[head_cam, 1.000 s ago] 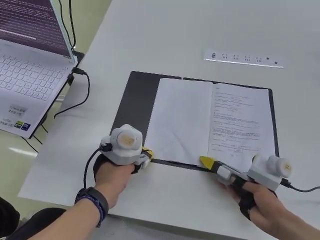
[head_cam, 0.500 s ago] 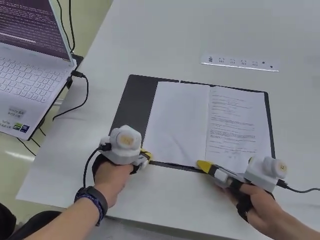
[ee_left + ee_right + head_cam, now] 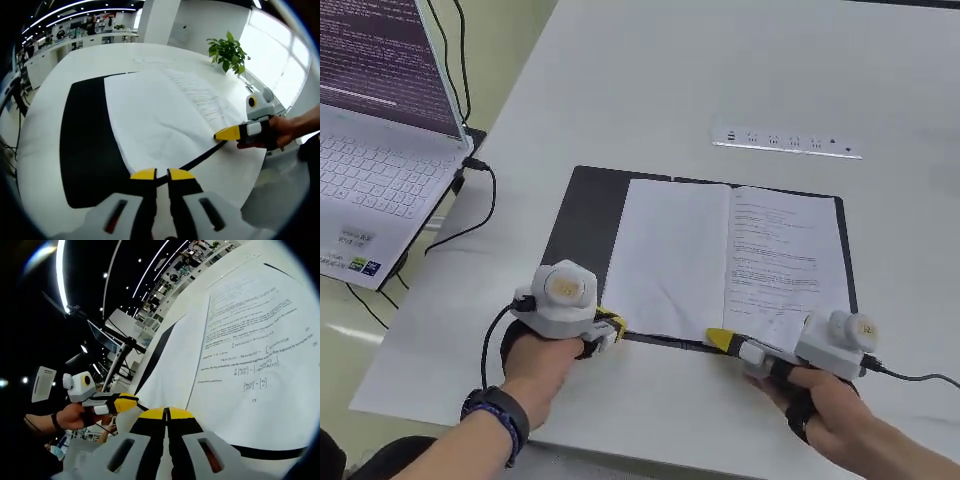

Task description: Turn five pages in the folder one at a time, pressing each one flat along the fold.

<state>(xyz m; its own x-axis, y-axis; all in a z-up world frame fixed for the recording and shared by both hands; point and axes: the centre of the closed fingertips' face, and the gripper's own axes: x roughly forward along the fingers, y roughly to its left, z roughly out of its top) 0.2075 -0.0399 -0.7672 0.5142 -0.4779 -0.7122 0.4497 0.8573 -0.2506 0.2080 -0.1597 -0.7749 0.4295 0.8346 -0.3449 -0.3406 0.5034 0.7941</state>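
Laptop (image 3: pixel 375 140): open at the far left, well apart from the work. Its cable (image 3: pixel 485 205) loops along the table's left side, near the folder's left edge.
Left gripper (image 3: pixel 611 324): jaws pressed together with nothing seen between them. The tips sit at the near edge of the black cover, just left of the blank page's near corner.
Folder (image 3: pixel 582 215): lies open on the white table (image 3: pixel 650 80), close to the front edge, with bare black cover on the left and pages on the right.
Blank page (image 3: pixel 670 255): lies left of the fold and looks slightly wavy in the left gripper view, so probably not fully pressed.
Fold (image 3: pixel 727 262): runs away from the person; its near end is just beside the right gripper's tip.
Right gripper (image 3: pixel 719 340): jaws closed and empty as far as can be seen, tip at the fold's near end.
Printed page (image 3: pixel 788 262): flat on the right half, likely the next to turn.
Risk, left: if the left gripper lifts off, the folder may slide when the fold is rubbed.
Risk, fold: a hard or off-line stroke could crease or tear the paper.
Risk, right: pinching the printed page's edge could catch two sheets and spoil the count.
Room, left: bare cover, then table up to the cable.
Room, far: wide bare table up to the power strip (image 3: pixel 787 143), well apart.
Room, near: little, since both hands hang over the front edge.
Room, right: a band of table beyond the folder, with the right gripper's cord (image 3: pixel 920 378) trailing off near the front edge.
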